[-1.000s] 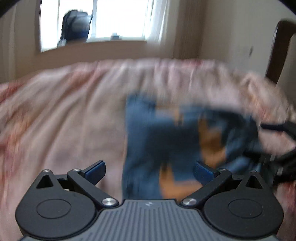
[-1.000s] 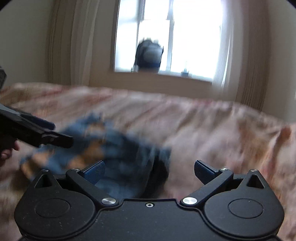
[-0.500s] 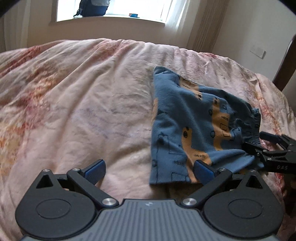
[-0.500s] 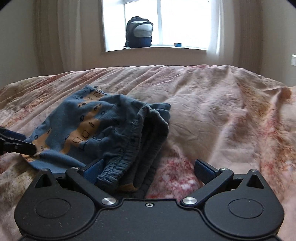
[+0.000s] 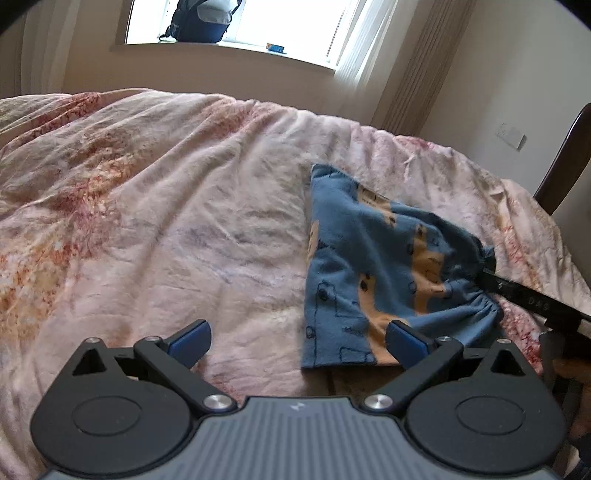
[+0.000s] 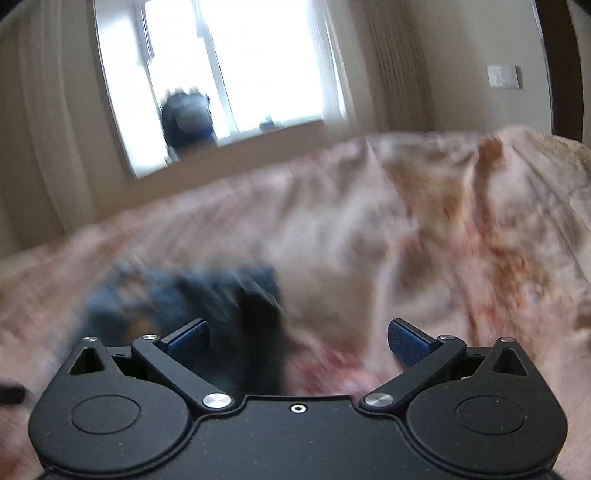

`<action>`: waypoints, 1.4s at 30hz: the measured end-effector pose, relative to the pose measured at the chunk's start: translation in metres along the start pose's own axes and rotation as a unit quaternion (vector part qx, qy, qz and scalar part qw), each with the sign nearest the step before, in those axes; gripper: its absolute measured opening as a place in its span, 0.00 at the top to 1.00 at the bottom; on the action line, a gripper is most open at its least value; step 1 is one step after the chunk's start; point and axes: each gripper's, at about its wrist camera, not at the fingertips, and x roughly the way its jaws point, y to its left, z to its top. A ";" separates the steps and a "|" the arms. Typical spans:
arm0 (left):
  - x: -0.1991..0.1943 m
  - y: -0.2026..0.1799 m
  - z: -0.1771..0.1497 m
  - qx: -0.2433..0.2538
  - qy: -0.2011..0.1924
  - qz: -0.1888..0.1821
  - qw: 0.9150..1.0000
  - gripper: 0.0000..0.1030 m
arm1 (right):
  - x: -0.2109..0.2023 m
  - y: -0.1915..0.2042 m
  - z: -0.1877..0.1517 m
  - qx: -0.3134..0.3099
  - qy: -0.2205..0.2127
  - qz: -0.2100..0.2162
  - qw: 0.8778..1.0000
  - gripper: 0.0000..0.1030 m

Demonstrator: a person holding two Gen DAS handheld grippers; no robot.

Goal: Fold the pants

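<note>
Daylight from the window [image 5: 236,22] fell across the bed [image 5: 147,206], where the pants [image 5: 373,288] lay folded into a compact blue-and-orange bundle near its right edge. The left claw [image 5: 297,339] hovered released just before their near hem, and the right claw [image 6: 298,338], also released, had one finger [image 5: 532,299] touching the gathered waistband. Folding looked nearly done; the next move likely called for a final tuck or smoothing of that bunched waistband.

— Anything legible on my feeds?

— Very little. In my left wrist view, the right tongs [image 5: 491,275] carry small pale letters on the black finger [image 5: 537,303]; I make out something like "DAS", but I cannot be sure.

— And the right wrist view?

— Blurred all over; I can read nothing there.
</note>
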 end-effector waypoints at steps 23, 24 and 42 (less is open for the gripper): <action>0.017 -0.005 0.001 0.013 0.005 0.012 1.000 0.00 | -0.002 0.027 -0.001 -0.087 0.000 0.065 0.994 0.00; 0.018 -0.005 0.001 0.012 0.006 0.013 1.000 0.00 | 0.004 0.033 -0.003 -0.102 0.016 0.059 0.993 0.00; 0.035 -0.009 0.024 0.060 -0.082 -0.072 0.992 0.00 | 0.049 -0.003 0.032 -0.073 -0.003 0.225 0.972 0.00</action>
